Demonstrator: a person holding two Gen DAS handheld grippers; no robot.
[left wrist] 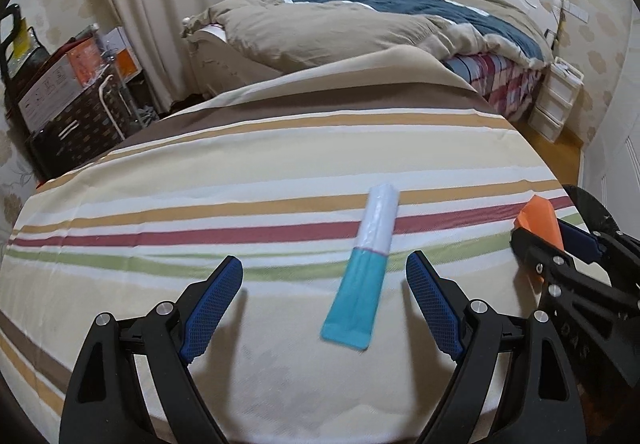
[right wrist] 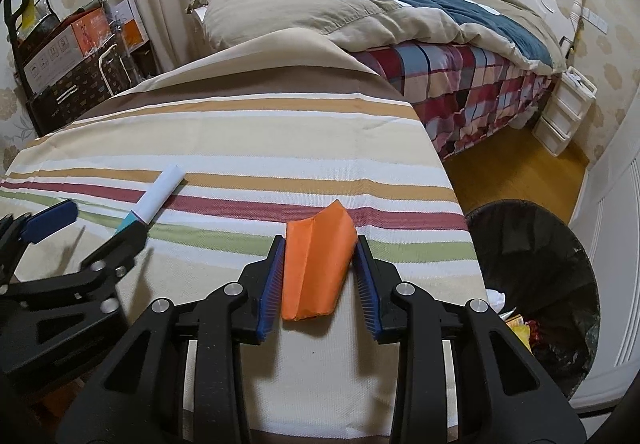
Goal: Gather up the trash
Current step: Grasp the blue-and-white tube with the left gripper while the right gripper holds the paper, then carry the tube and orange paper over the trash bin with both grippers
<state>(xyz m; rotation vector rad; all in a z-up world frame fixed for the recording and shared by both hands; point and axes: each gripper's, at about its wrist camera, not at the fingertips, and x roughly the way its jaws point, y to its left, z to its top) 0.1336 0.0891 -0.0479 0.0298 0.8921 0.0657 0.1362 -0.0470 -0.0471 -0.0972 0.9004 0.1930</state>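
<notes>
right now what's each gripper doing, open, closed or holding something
Left gripper: open, fingers either side of the white and teal tube, not touching it.
Right gripper: closed on the orange packet.

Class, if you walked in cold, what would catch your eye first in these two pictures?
Probably the orange packet, clamped in the right tongs over the striped cloth. Next, the white-and-teal tube lying on that cloth ahead of the open left tongs, then the black bin at the table's right.
</notes>
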